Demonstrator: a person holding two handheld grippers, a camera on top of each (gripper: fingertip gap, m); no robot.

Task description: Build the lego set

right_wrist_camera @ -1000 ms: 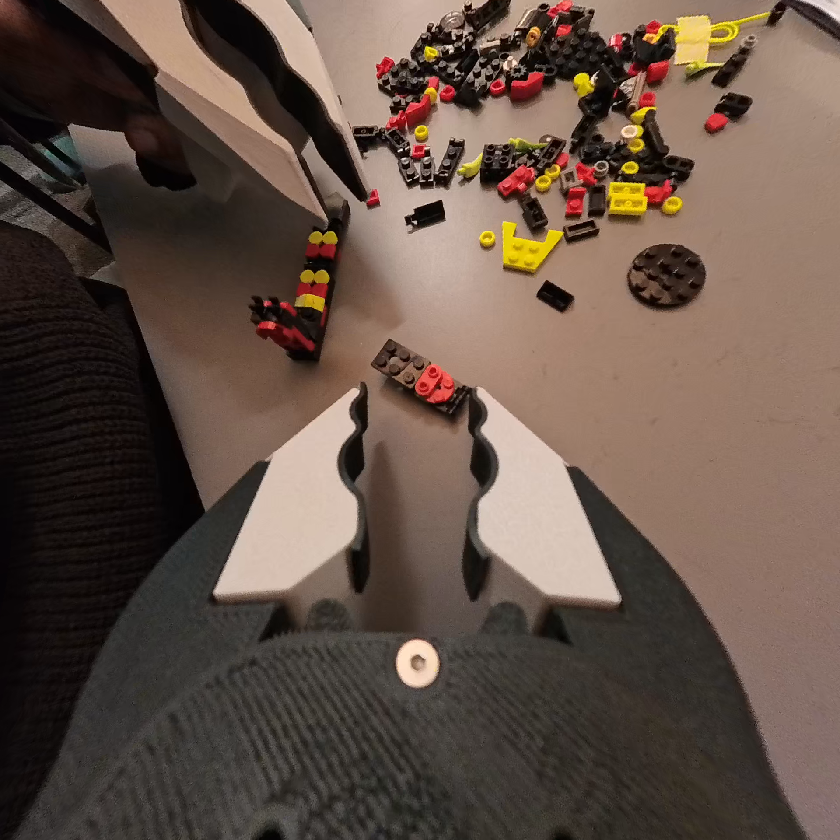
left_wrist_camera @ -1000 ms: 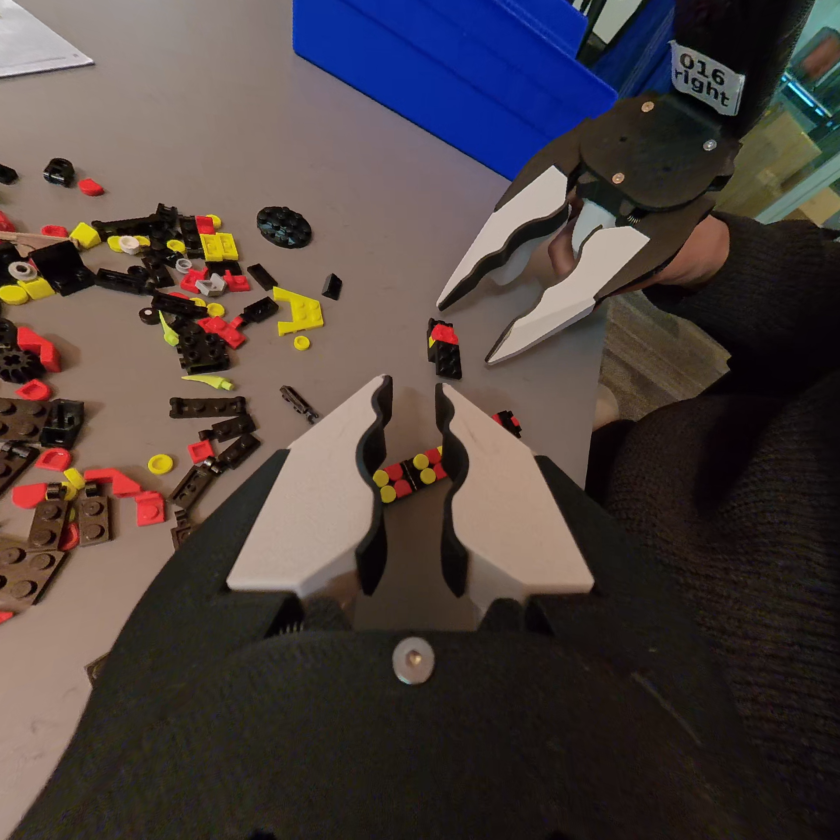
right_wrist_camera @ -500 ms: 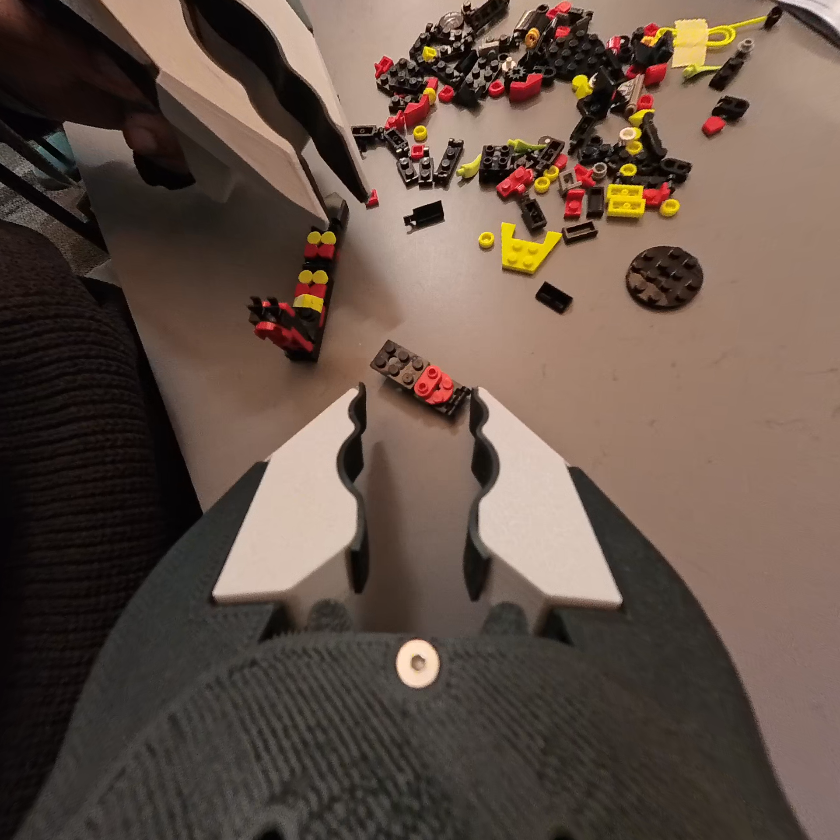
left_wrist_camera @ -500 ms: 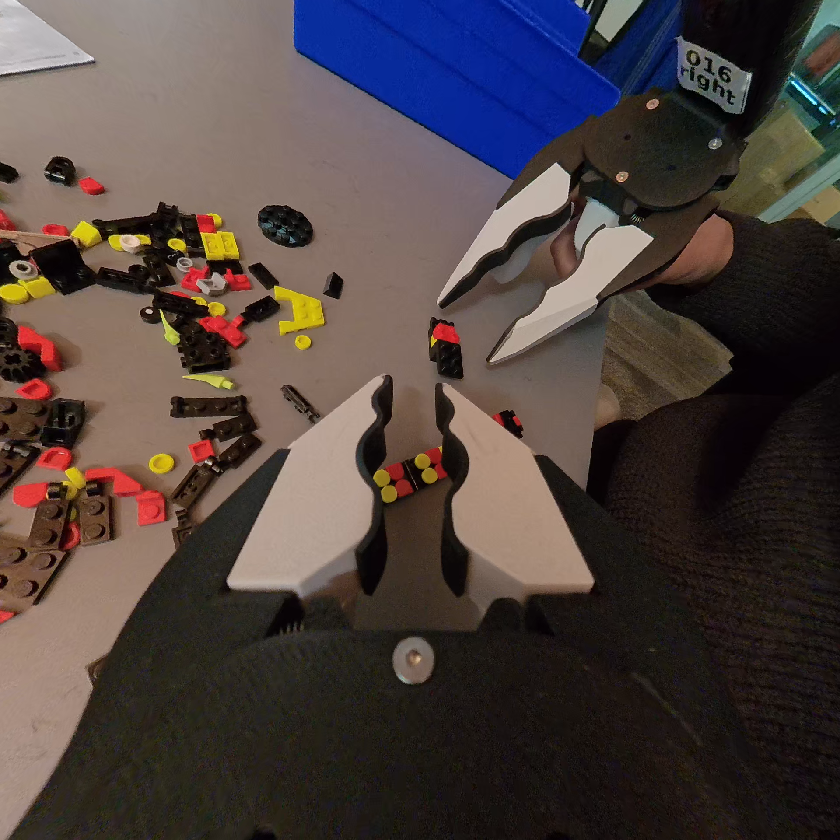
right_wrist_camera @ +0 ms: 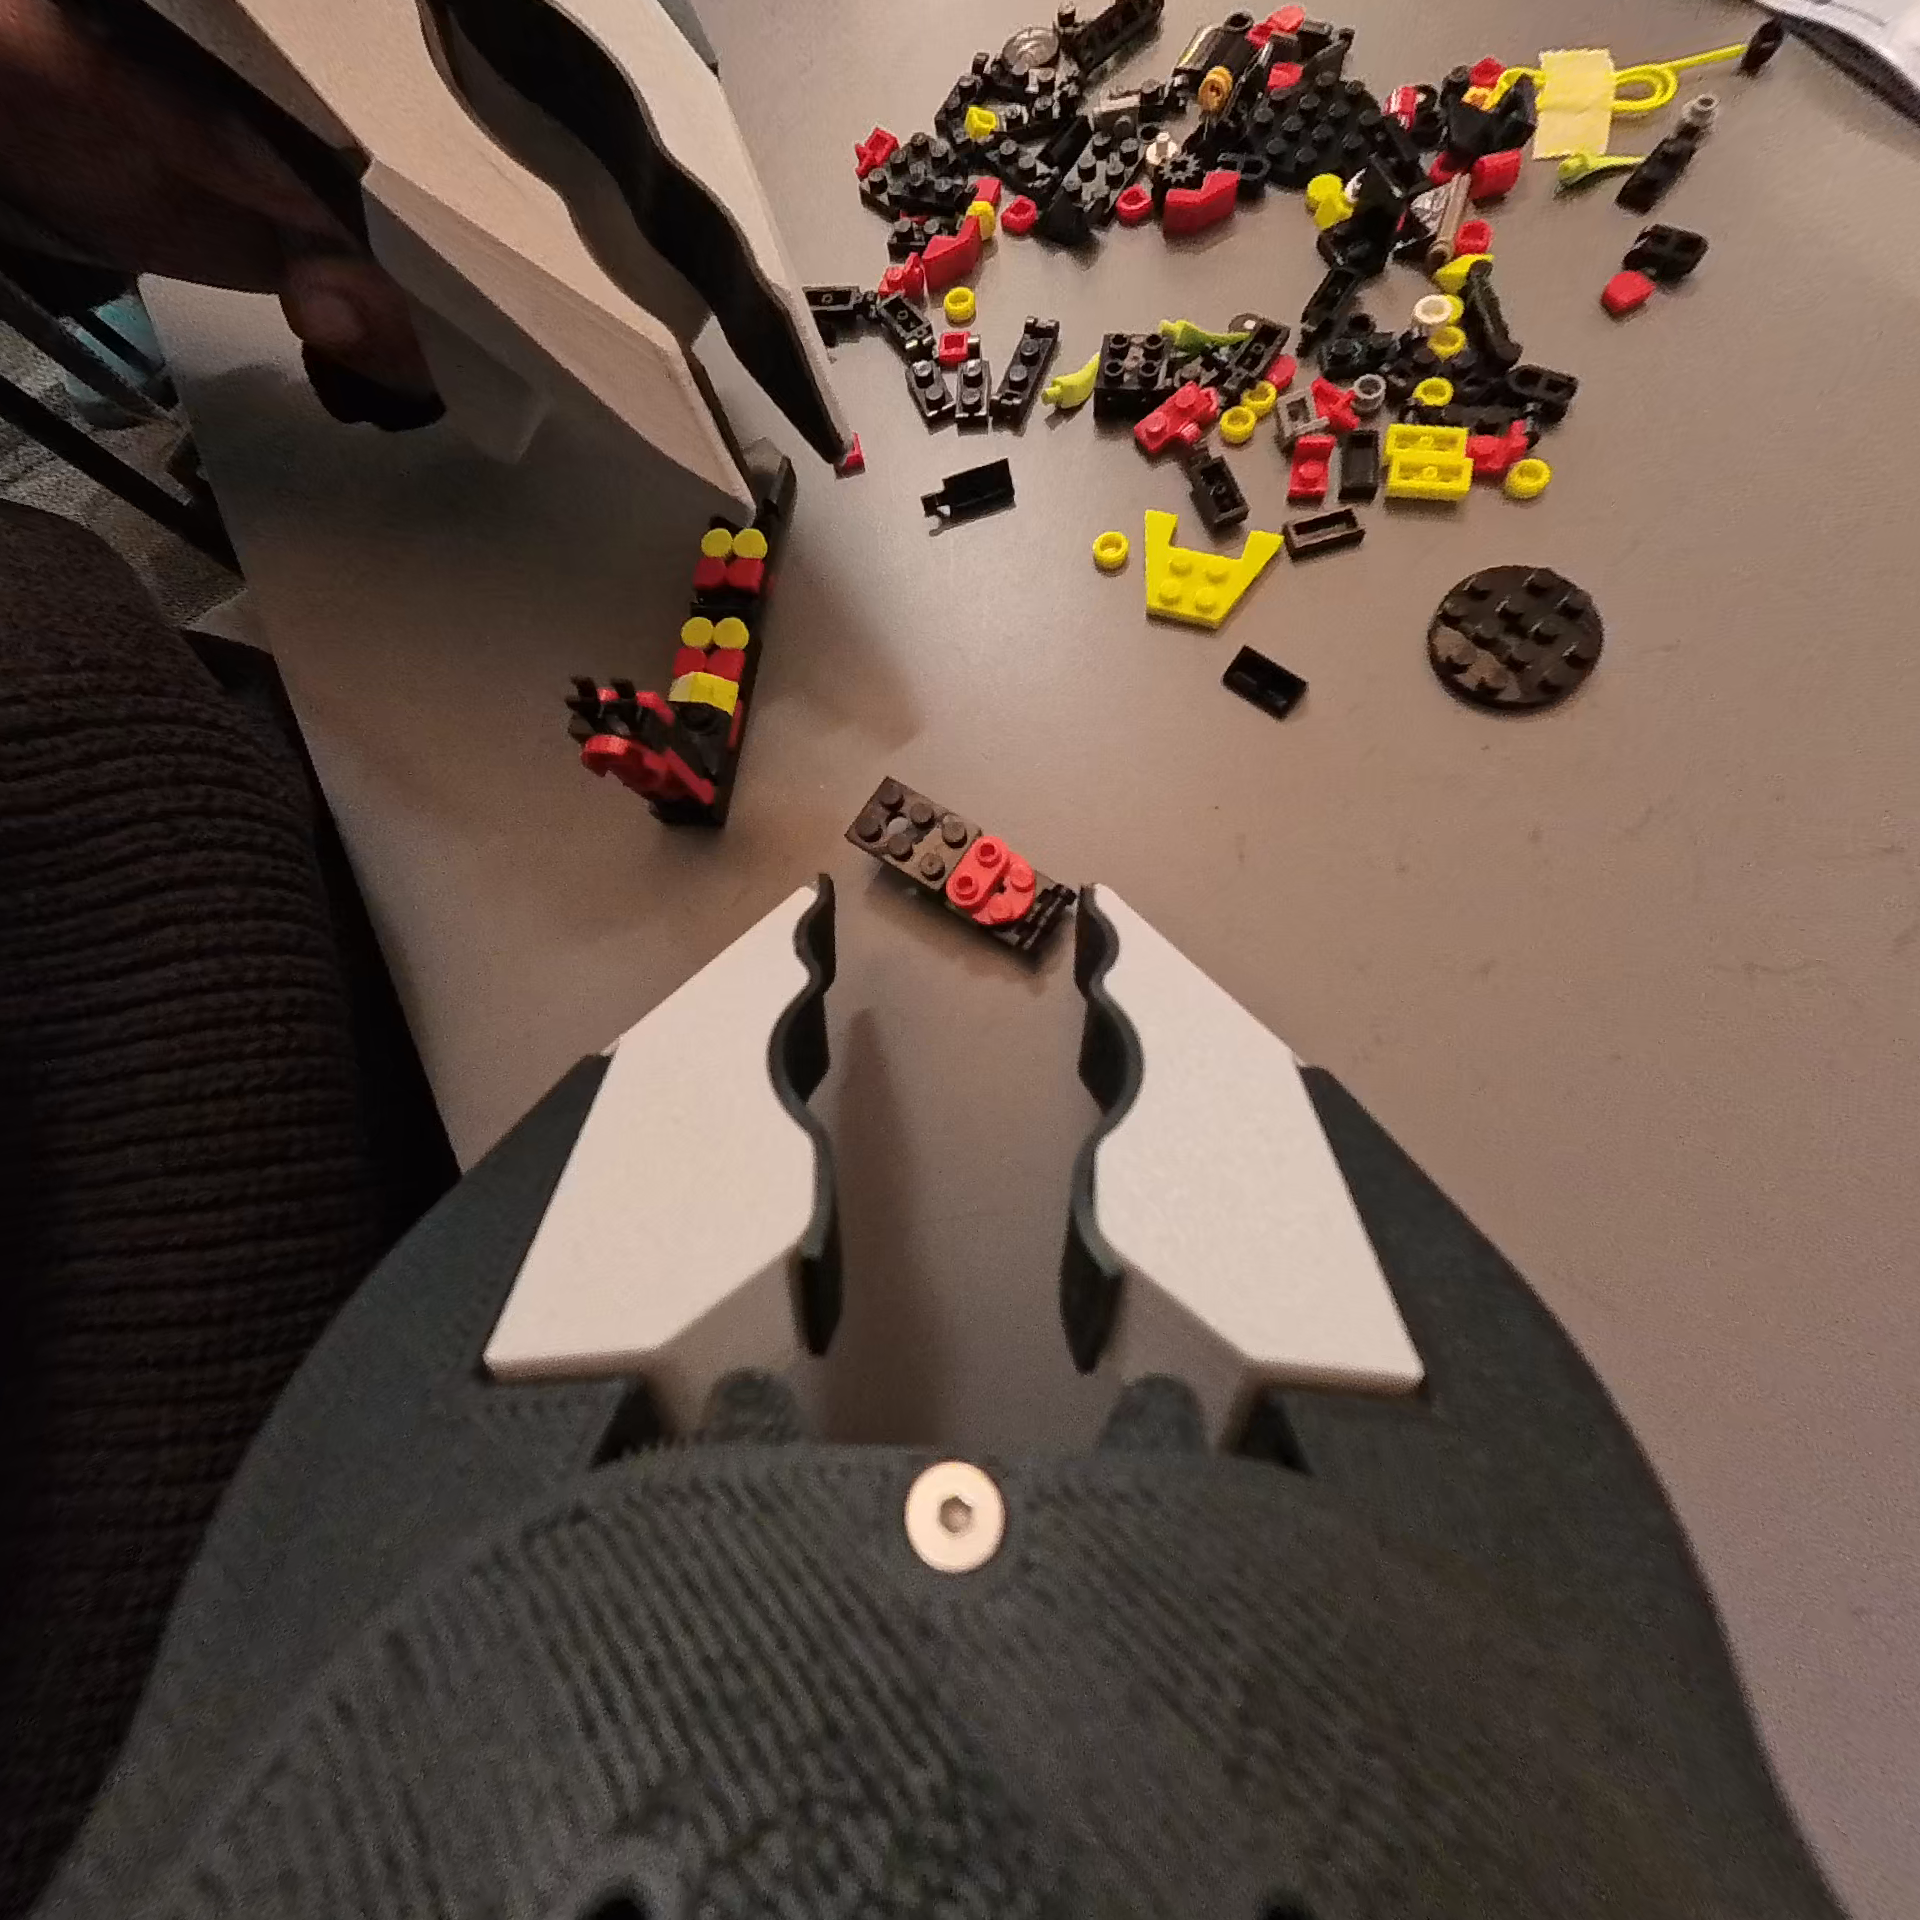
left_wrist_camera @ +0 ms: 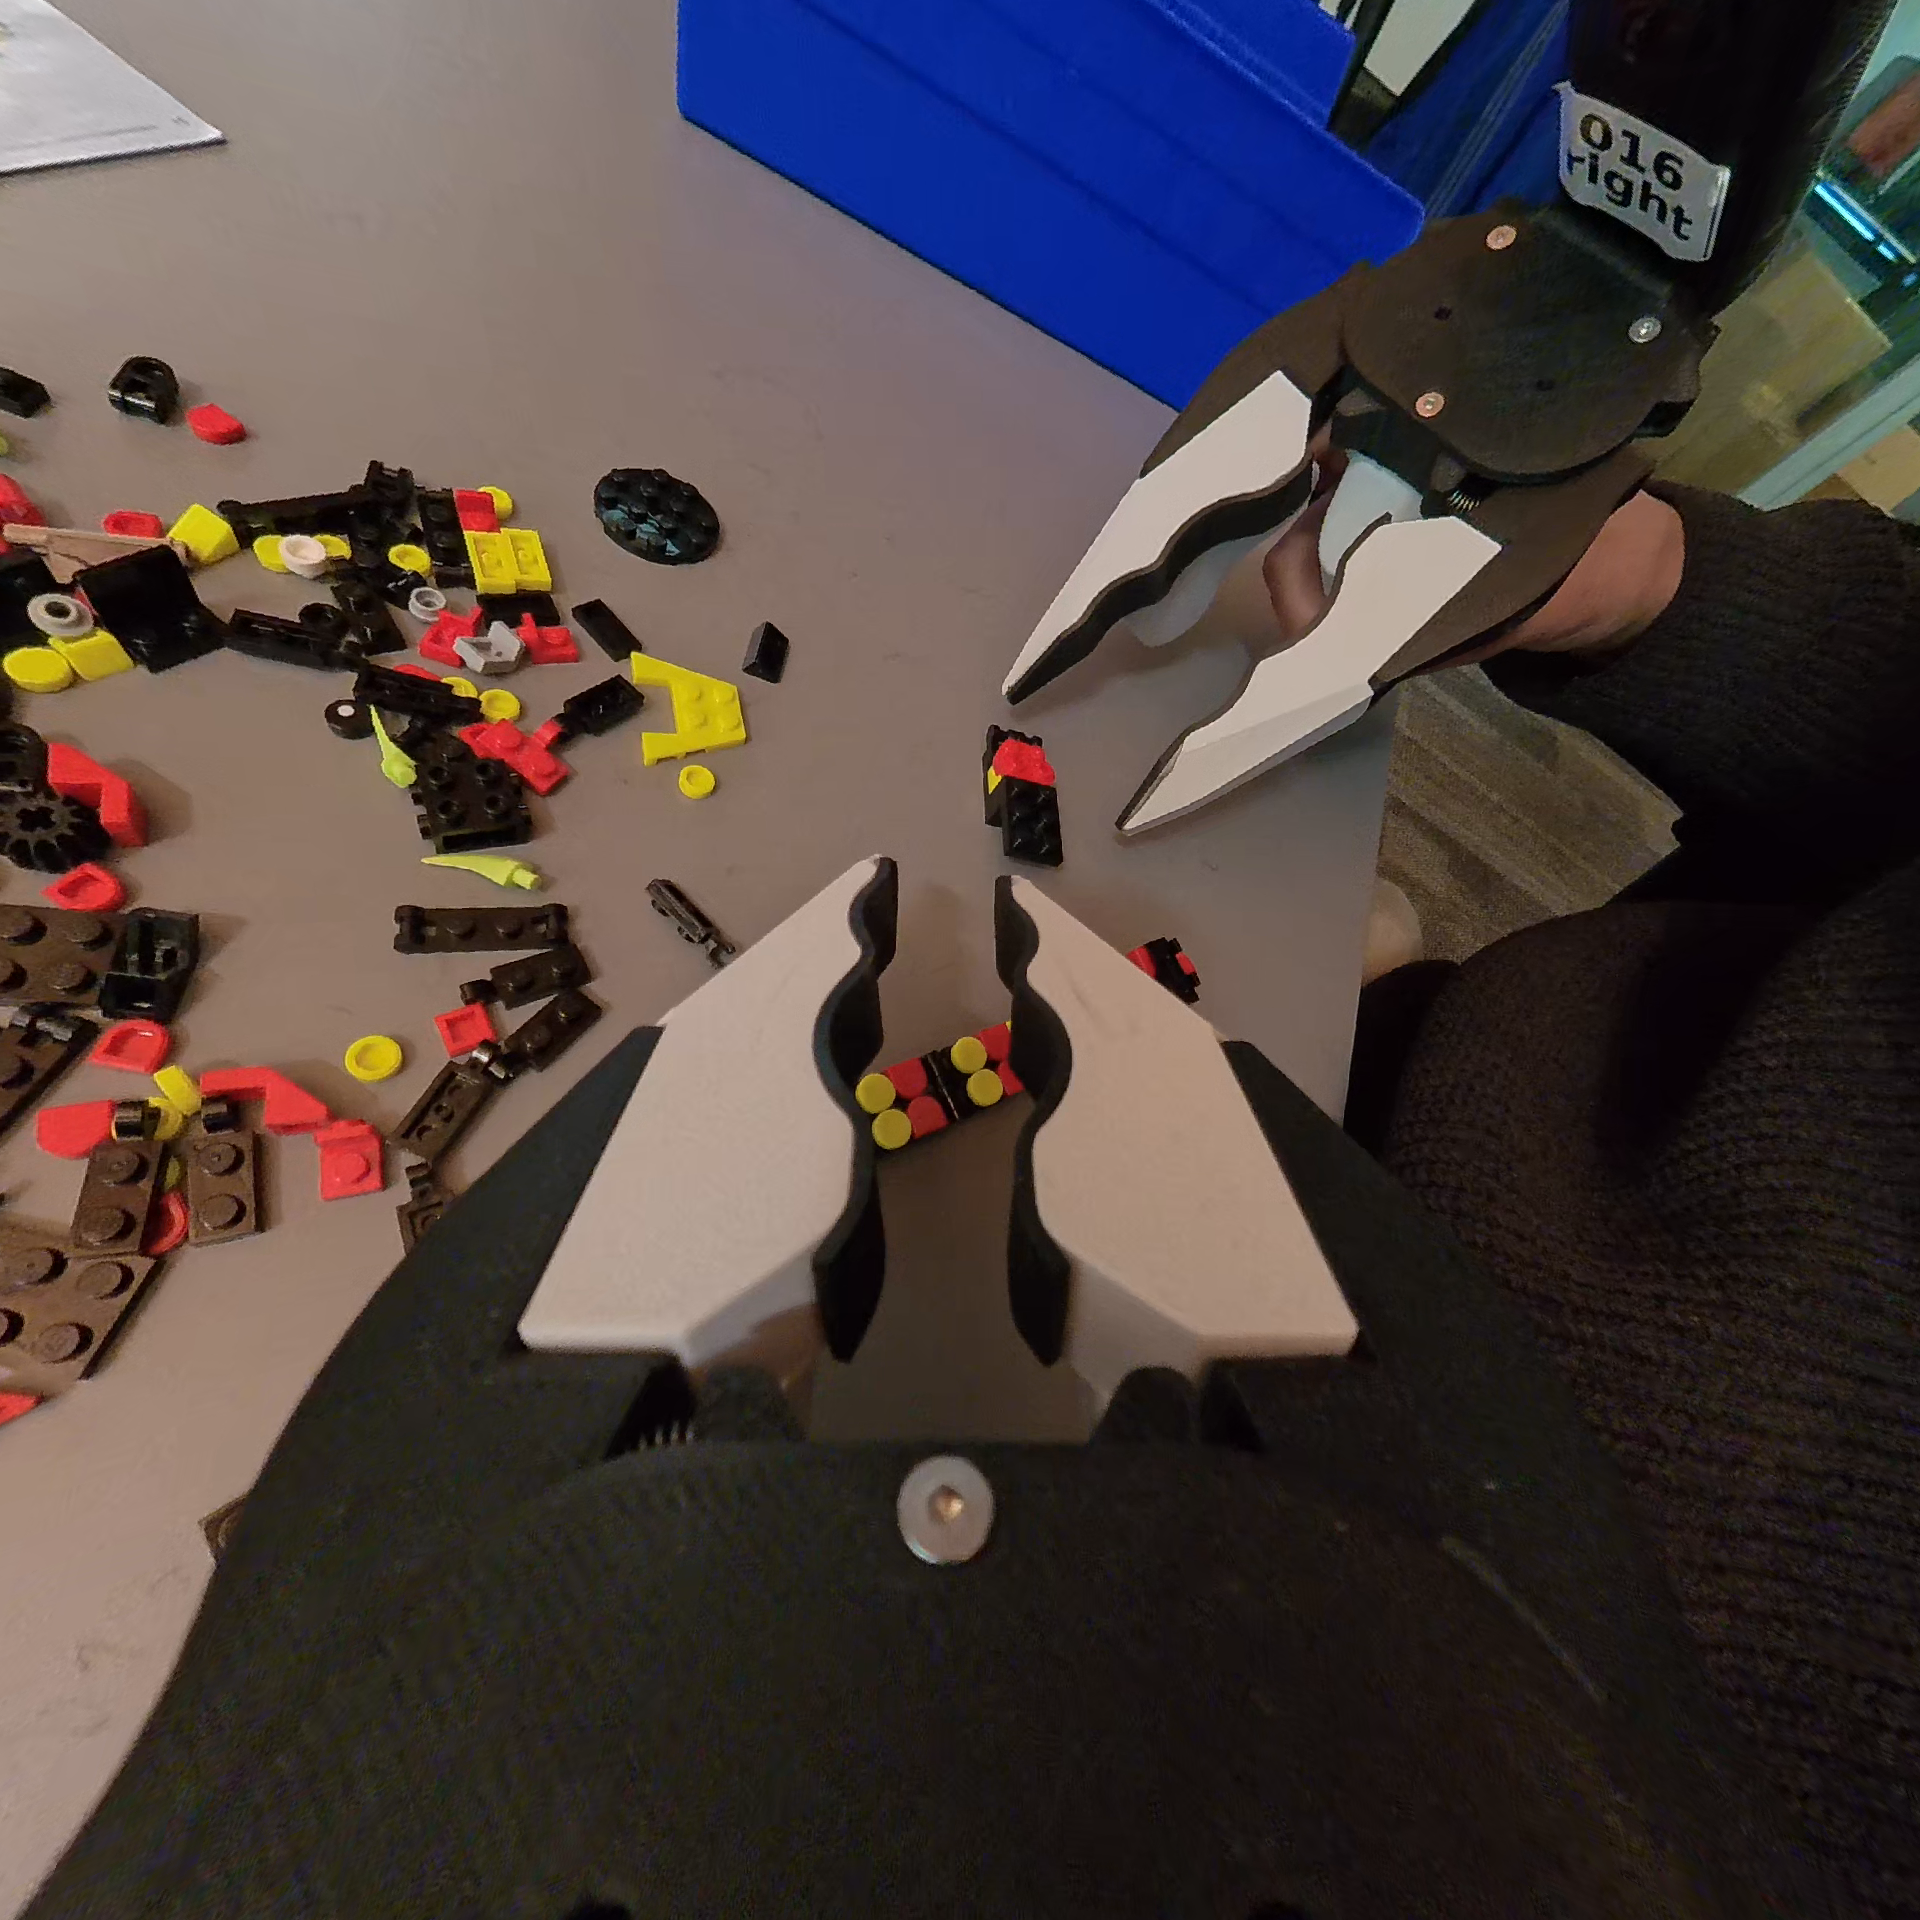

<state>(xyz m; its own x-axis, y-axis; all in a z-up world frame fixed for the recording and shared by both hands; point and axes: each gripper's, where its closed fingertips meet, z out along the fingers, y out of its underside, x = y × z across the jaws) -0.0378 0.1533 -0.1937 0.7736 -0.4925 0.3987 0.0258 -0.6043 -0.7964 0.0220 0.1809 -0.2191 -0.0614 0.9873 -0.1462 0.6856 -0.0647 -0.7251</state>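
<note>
Grey table (right_wrist_camera: 1351, 935) strewn with loose bricks (left_wrist_camera: 468, 665), both claws (left_wrist_camera: 945, 883) (right_wrist_camera: 951, 899) released, empty.

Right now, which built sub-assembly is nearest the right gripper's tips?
The short black plate with the red rounded piece, just ahead of the right gripper. The long strip with yellow studs lies farther left.

- You worked under dim, warm indoor light; the surface (right_wrist_camera: 1351, 935) showed soft shadows, no hard glare.
- Your wide lens bent the edges strongly.
- The right claw (right_wrist_camera: 951, 904) body near the lens looked slightly blurred.
</note>
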